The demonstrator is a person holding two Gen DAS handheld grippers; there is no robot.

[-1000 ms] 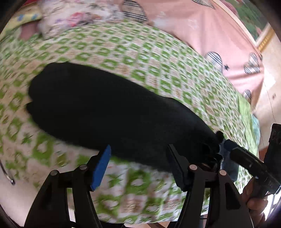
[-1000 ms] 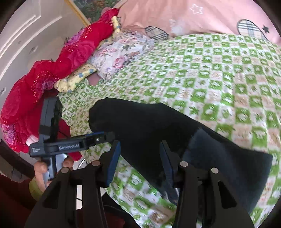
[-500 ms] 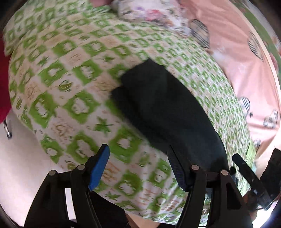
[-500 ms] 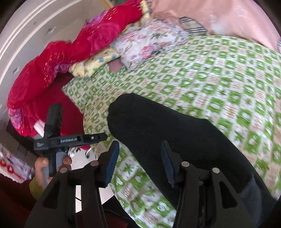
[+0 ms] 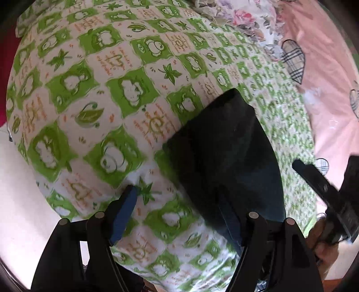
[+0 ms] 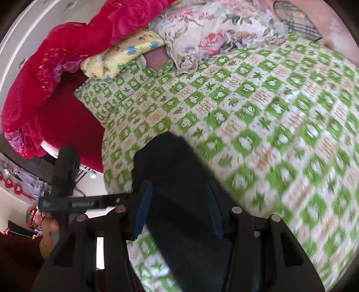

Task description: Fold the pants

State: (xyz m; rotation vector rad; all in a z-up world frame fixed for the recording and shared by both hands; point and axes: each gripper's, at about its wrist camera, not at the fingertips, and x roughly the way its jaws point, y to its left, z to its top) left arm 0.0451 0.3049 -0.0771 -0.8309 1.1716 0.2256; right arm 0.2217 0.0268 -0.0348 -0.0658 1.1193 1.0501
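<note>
Left wrist view: your left tool [image 5: 177,211] hangs over the near edge of the bed [image 5: 94,112], jaws wide and holding nothing. Only its right finger overlaps the pants [image 5: 224,152]; its left finger stands over bare green-checked sheet. The pants lie as a dark band on the sheet, long axis running from near your tools away toward the pillow [image 5: 242,20] end, far end narrow and squared off. The fabric sits to the right of the left tool's centre line, so this tool must shift right before any grasp. The right tool [image 5: 323,191] shows at the right edge of this view, just beside the pants' right margin.

Right wrist view: your right tool [image 6: 179,209] is centred on the pants [image 6: 179,179], the dark fabric filling the gap between its two fingers and passing beneath them. The jaws stand moderately apart. Whether the pads press the cloth cannot be told, since blur and dark fabric hide the contact. The left tool [image 6: 74,202] appears at left, off the bed's side, beside the red blanket [image 6: 56,67].

Judgement: the right tool is the nearer and better aligned to the pants' near end. A fold along the long axis would carry that end toward the far one. The sheet is soft, so a low pinch may gather sheet with the cloth.
</note>
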